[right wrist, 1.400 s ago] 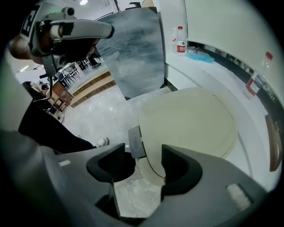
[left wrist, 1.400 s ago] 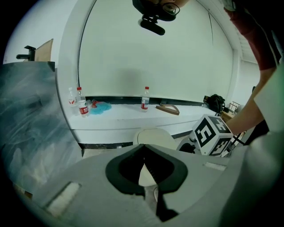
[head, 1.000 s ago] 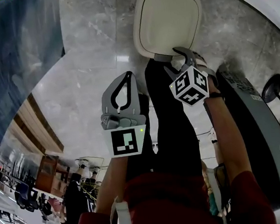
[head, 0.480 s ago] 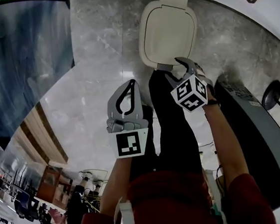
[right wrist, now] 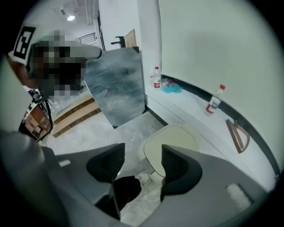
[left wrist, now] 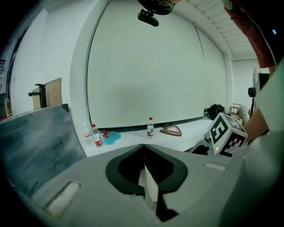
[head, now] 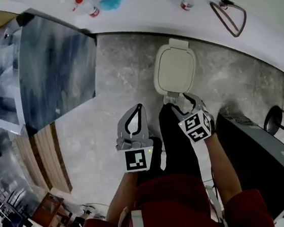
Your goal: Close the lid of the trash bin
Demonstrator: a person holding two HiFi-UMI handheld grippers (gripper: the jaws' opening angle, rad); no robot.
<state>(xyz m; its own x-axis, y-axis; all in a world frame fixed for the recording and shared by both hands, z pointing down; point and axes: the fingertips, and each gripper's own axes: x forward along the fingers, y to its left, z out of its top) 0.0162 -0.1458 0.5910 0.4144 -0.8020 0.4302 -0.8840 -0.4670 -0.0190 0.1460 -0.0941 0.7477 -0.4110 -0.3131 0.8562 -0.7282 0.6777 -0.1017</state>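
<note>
A: Whereabouts of the cream oval plastic trash bin point(head: 175, 70)?

B: Down on the grey marbled stone floor point(head: 108, 89), just beside the long white ledge point(head: 145, 11); lid point(head: 174, 67) lying flat on top, hinge tab toward the ledge; visible too in the right gripper view, beyond the jaws.

A: And the right gripper point(head: 185, 99)?

B: Held at the bin's near edge, overlapping it in the head view; touching or not, impossible to tell; jaws standing well apart in its own view, clamping nothing, with only bin and floor showing through the gap; carries a black-and-white marker cube point(head: 197, 127) behind the jaws.

A: The left gripper point(head: 139, 107)?

B: Just left of the right one, apart from the bin; tips pressed together in its own view point(left wrist: 144, 148), nothing between them; aimed at a plain white wall point(left wrist: 151, 71) above the ledge.

A: Anything else worth noting?

B: On the ledge, a clear plastic bottle with a red cap point(left wrist: 150, 127), a second red-capped bottle point(left wrist: 96, 136) beside a crumpled light-blue patch point(left wrist: 112, 136), and a brown triangular frame point(head: 229, 16); leaning at the left, a large grey-blue streaked panel point(head: 55, 69); at the right, a dark grey boxy machine point(head: 259, 158); between the two grippers, a black trouser leg point(head: 178, 142); below, red sleeves point(head: 162, 205).
</note>
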